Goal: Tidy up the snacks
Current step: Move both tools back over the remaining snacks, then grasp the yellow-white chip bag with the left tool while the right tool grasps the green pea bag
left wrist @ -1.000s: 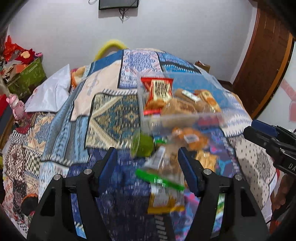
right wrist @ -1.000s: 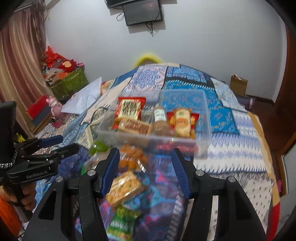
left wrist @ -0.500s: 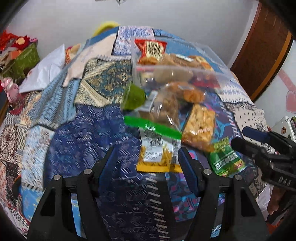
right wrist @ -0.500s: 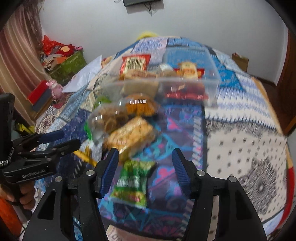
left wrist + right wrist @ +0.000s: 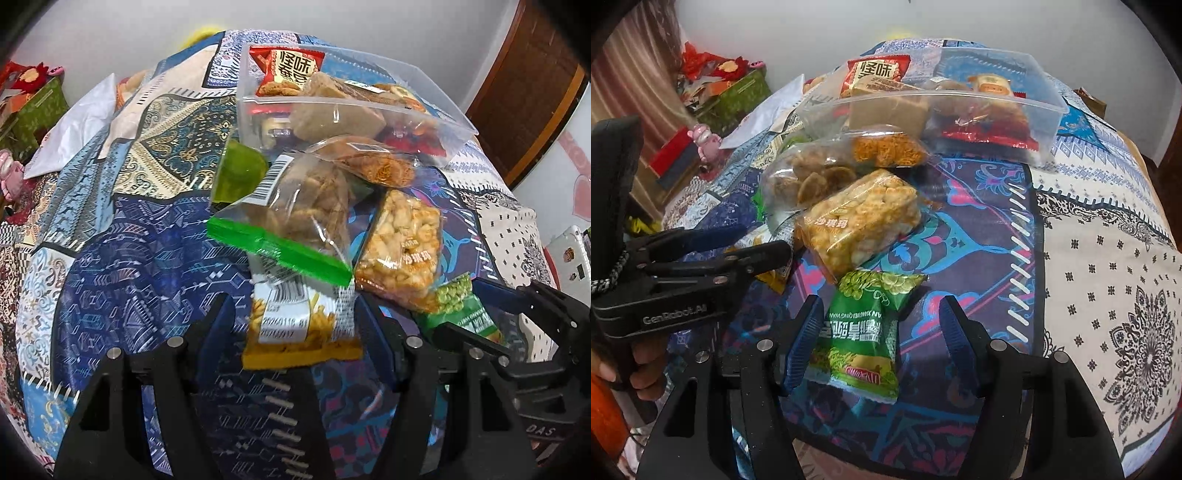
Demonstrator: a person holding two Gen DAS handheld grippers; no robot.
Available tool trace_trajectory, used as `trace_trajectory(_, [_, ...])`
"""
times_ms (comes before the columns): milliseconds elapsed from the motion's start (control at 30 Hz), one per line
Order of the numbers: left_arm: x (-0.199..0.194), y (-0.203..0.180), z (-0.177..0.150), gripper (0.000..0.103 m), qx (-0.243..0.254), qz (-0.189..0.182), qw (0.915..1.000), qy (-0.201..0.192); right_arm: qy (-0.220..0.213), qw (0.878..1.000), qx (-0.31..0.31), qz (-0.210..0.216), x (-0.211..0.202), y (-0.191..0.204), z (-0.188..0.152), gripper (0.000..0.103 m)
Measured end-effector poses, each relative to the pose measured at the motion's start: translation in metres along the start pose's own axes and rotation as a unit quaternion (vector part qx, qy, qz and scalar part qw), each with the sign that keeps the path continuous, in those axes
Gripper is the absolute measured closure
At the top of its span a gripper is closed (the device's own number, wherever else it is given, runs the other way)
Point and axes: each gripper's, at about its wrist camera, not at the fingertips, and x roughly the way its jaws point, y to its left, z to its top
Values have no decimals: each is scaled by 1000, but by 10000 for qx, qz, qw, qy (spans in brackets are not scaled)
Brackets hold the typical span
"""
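- Bedspread (image 5: 1108,295), patchwork of blue, cream and dark panels, bears every item listed below.
- Clear plastic bin (image 5: 1049,110) stands at the far side of the spread; inside it lie a red packet (image 5: 875,72), a tan block and further wrapped snacks.
- Loose snacks sit in a cluster just in front of the bin: a clear bag of brown biscuits (image 5: 314,206) with a green strip, an orange puffed-rice bar (image 5: 860,218), and a bag of orange noodle crisps (image 5: 886,149) touching the bin wall.
- Green pea packet (image 5: 864,332) lies flat nearest the edge, just below the rice bar.
- Yellow fries packet (image 5: 299,328) lies beneath the biscuit bag's green strip.
- Right gripper (image 5: 881,341): jaws spread, one either side of the green pea packet; the left pad is close beside it, the right pad well clear.
- Left gripper (image 5: 295,343): jaws spread, straddling the yellow fries packet; whether the pads touch the wrapper cannot be told.
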Motion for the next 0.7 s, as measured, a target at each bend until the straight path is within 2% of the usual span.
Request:
trace_trajectory(100, [10,-3,4,36,12,69,10000,32,-63,10000,13,-5,-2,-5,0,48])
trace_trajectory(167, [14,-4,5,36,27,120,9999,1,-95,10000,-19,-18,-3,-8,-1,64])
trace_trajectory(267, [17,-4,7,36,25,171,9998,-112,-138,9999,37,58,-3,-12,-1,70])
trace_trajectory(367, [16,-1,6,46,6,147,9997,-202,-192,9997,124,63,-6,-17,-2,72])
trace_trajectory(700, [-8,4,-11,52,10,-70,9995,-303,-389,9984,413,-47,-24,-30,-1,79])
